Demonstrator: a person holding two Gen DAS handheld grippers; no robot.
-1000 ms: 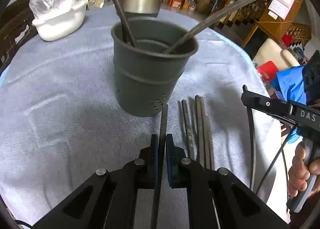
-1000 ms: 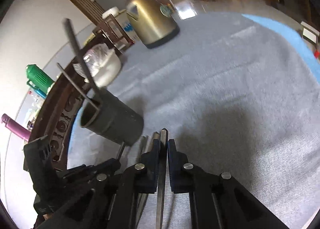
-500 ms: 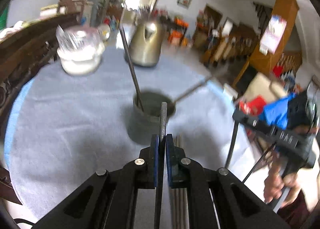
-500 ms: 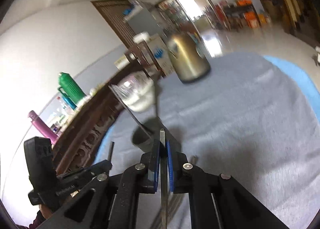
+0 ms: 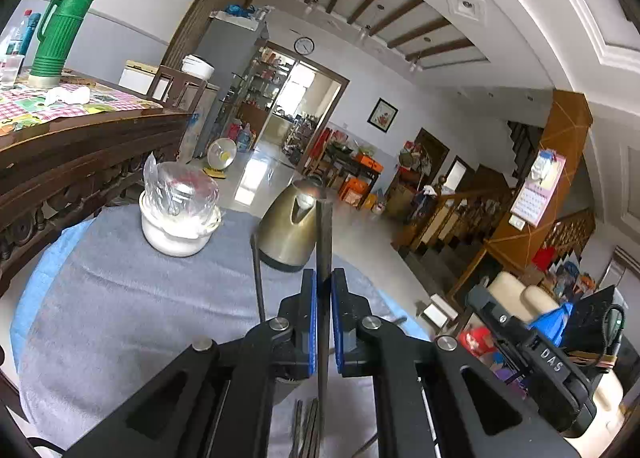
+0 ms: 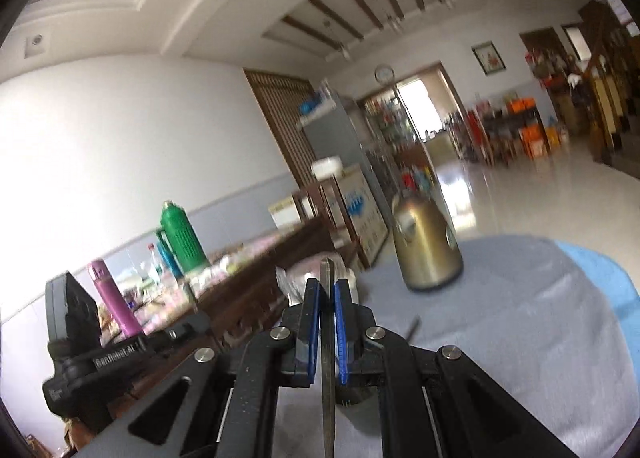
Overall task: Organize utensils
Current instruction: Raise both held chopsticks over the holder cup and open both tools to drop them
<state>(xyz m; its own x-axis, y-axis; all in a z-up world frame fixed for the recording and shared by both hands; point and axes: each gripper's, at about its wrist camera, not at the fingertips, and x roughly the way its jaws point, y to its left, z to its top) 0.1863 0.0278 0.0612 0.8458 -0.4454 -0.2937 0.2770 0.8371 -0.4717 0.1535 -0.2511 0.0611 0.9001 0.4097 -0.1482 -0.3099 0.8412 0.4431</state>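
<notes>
Each hand-held gripper has one chopstick pinched between its blue pads, so the work is partway through by my reading. The left hand-held gripper (image 5: 324, 314) is closed down to a narrow slit on a dark chopstick (image 5: 324, 234) whose tip rises in front of the gold kettle (image 5: 288, 230). The right hand-held gripper (image 6: 328, 322) is just as narrowly closed on a second chopstick (image 6: 328, 370), with the kettle (image 6: 426, 254) beyond it and to the right. Seen from the left wrist, a few more chopsticks (image 5: 306, 432) lie on the grey surface (image 5: 120, 318) at the near edge of the picture, well on the near side of the kettle, so those are left to sort. A thin dark stick (image 5: 258, 278) stands up just left of the kettle's base; the cup or holder it presumably sits in is hidden behind the left hand-held gripper, so I cannot tell how many pieces are already stowed. Further left of the kettle sits a white bowl (image 5: 176, 234) under clear wrap, not part of the job. What remains, as I judge it, is to drop both held chopsticks into the holder and then collect the loose ones.
</notes>
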